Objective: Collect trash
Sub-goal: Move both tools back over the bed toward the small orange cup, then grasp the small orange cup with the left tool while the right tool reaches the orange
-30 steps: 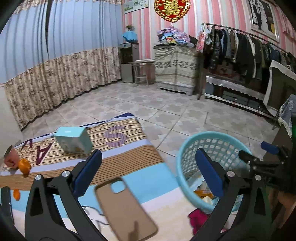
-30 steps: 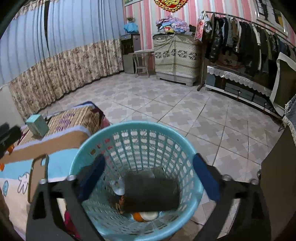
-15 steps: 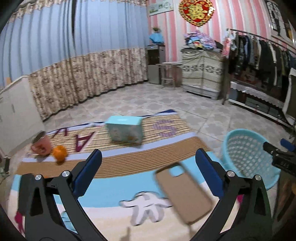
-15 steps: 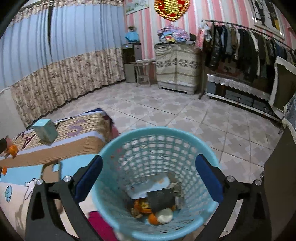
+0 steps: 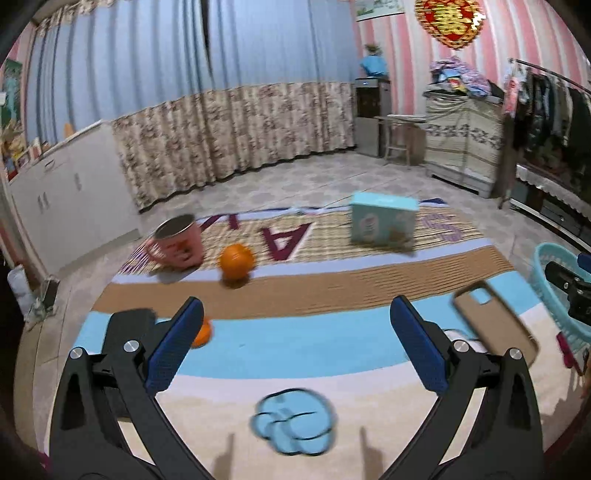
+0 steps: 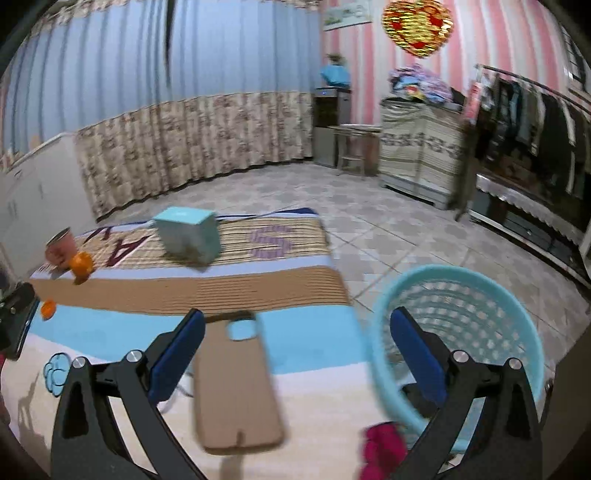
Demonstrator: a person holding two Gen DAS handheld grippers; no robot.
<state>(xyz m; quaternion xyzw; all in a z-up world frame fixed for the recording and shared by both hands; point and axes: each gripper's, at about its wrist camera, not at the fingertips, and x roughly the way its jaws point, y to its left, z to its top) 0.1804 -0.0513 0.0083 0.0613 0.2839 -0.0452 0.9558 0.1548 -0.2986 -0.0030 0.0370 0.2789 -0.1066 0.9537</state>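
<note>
Both grippers are held spread and empty: small orange fruit piece on the striped mat is seen just beside left gripper, far left of right gripper; light-blue mesh basket sits right.

- Striped woven floor mat: a large purple capital letter "A" is woven into the tan checked band, seen upside down in the left wrist view.
- Same mat: a large purple capital letter "S" sits on that band, just right of the pale blue cardboard box.
- Red and gold heart-shaped wall ornament: it bears gold characters, too blurred to read.
- Pink metal mug: printing present, illegible.
</note>
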